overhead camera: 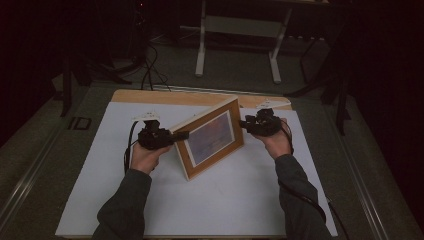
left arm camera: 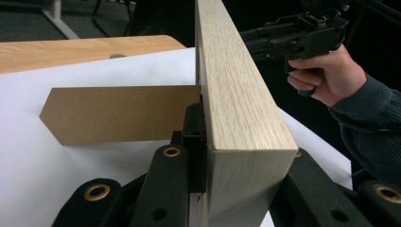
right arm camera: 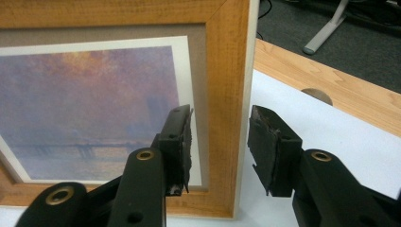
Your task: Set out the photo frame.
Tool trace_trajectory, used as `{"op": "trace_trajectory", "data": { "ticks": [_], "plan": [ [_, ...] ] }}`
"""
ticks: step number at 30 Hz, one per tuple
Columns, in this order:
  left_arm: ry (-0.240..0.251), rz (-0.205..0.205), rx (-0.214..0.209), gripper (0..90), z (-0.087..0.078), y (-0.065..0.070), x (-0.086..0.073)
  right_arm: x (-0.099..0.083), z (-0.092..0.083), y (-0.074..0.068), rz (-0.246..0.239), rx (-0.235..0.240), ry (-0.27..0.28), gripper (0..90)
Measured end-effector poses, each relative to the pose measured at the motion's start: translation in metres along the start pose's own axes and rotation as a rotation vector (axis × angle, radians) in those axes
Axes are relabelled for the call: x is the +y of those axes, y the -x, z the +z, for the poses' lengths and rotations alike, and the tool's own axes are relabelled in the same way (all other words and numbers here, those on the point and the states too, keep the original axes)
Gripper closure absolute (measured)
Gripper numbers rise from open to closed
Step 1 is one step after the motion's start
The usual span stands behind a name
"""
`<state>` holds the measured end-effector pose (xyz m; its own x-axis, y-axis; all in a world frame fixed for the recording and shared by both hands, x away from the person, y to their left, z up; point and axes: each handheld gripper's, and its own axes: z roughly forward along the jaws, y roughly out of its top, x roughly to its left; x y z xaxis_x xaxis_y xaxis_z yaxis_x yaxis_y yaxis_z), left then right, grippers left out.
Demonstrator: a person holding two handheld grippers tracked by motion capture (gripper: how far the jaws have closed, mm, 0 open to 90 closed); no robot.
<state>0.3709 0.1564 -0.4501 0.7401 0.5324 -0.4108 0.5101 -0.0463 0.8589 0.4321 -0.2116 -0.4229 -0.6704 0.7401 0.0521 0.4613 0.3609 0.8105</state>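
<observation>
Presently, left gripper (left arm camera: 203,189): jaws clamped across the edge of the picture frame (overhead camera: 212,137), one pad against the back, the other against the front, light wood rail squarely between. Right gripper (right arm camera: 220,151): jaws apart, straddling the opposite side rail without pressing, one pad before the glazed print, the other behind the outer edge, a clear gap either side. Frame: upright on its lower edge near the middle of the white sheet (overhead camera: 225,200) covering the worktop (overhead camera: 150,96), leaning back slightly; brown card easel strut (left arm camera: 118,120) swung out behind, tip resting on the sheet. Handling, by judgement: rigid wooden moulding, moderate weight, smooth finish likely to slip under light pressure; glazing and print fragile, not for pinching; strut thin card, easily bent at its hinge. Best purchase: side rails at mid-height, pads flat on wood, one gripper per side, clear of the glass. Person's hands and dark sleeves at the near edge; floor and a pale table stand (overhead camera: 240,30) beyond.
</observation>
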Motion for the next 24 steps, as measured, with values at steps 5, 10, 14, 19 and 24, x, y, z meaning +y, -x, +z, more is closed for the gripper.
{"op": "trace_trajectory", "data": {
  "ticks": [5,10,14,19,24],
  "plan": [
    [-0.021,0.012,-0.028,75.8,-0.001,-0.005,0.003,-0.001,-0.003,0.005,0.013,0.000,0.003,58.9],
    [-0.032,0.017,-0.063,75.4,-0.002,-0.010,0.004,0.001,-0.004,0.006,0.012,0.004,0.005,58.9],
    [-0.039,0.014,-0.086,75.2,-0.002,-0.014,0.005,0.003,-0.003,0.006,0.004,0.009,0.006,57.7],
    [-0.058,0.028,-0.121,75.0,-0.002,-0.019,0.008,0.006,-0.001,0.007,0.000,0.018,0.008,56.8],
    [-0.068,0.044,-0.150,75.0,0.000,-0.022,0.010,0.009,0.001,0.008,0.006,0.040,0.012,54.7]
  ]
}}
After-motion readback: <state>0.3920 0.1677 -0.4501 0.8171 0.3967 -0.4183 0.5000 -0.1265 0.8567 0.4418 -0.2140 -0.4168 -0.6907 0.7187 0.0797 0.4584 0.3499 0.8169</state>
